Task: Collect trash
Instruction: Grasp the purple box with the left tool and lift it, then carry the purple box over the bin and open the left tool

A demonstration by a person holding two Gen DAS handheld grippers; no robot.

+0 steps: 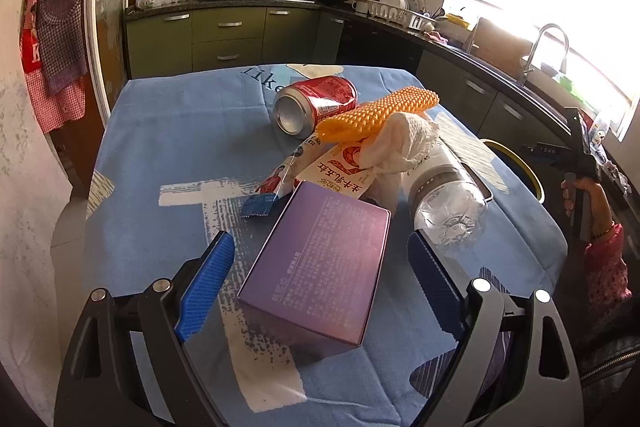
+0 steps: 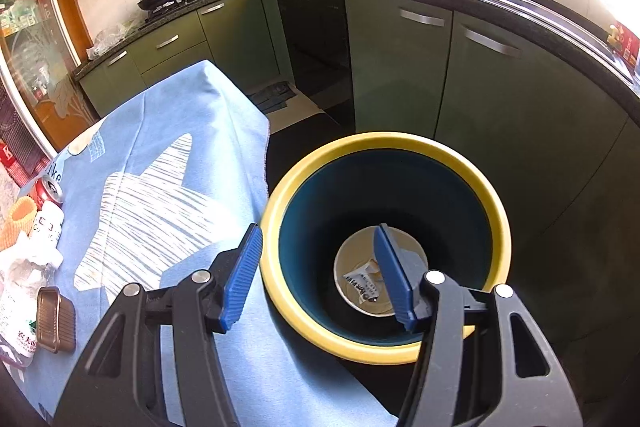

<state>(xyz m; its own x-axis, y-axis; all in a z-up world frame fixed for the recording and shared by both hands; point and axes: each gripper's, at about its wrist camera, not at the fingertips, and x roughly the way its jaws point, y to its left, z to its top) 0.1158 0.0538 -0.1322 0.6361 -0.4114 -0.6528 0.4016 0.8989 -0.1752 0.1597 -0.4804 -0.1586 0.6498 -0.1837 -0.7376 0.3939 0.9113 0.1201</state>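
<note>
My left gripper point(image 1: 320, 247) is open, its blue pads on either side of a purple box point(image 1: 320, 263) lying on the blue tablecloth point(image 1: 168, 155). Behind the box lie a milk carton point(image 1: 340, 169), a wrapper point(image 1: 280, 179), a crumpled tissue point(image 1: 404, 143), a clear plastic bottle point(image 1: 448, 195), an orange foam net point(image 1: 376, 113) and a red can point(image 1: 316, 105). My right gripper point(image 2: 318, 239) is open and empty above a blue bin with a yellow rim point(image 2: 384, 143). A small wrapper point(image 2: 362, 285) lies at the bin's bottom.
The bin stands on the floor right of the table, in front of green cabinets point(image 2: 480, 75). A dark small tray point(image 2: 54, 319) lies near the bottle point(image 2: 16, 307) at the table's edge. The kitchen counter with sink point(image 1: 548, 47) runs along the right.
</note>
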